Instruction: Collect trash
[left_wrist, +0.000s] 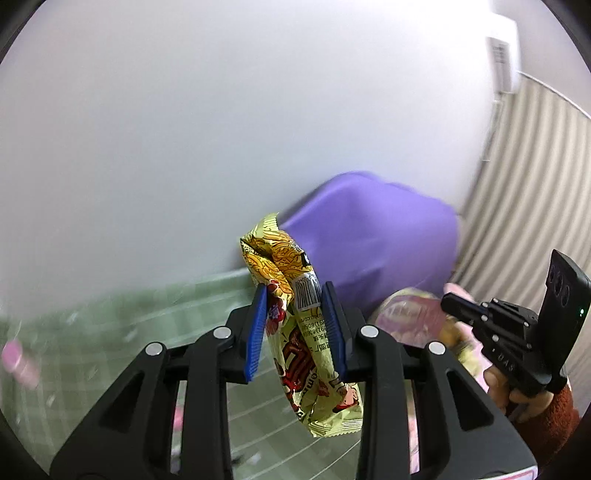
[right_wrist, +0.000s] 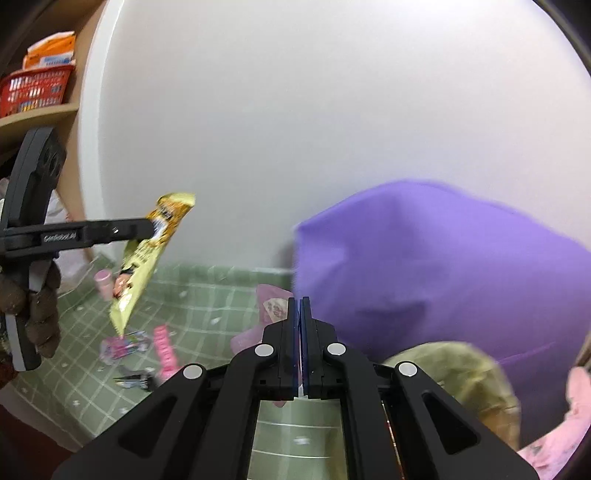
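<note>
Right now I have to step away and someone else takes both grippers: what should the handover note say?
Left gripper: shut on the yellow snack wrapper, held up off the table.
Right gripper: shut, blue pads together, nothing visibly between them; it sits by the purple bag.
Done: one wrapper picked up, not yet dropped in the bag.
Left: on the green checked tablecloth lie a pink bottle, pink wrappers and small scraps. Bag contents partly visible, blurred.
</note>
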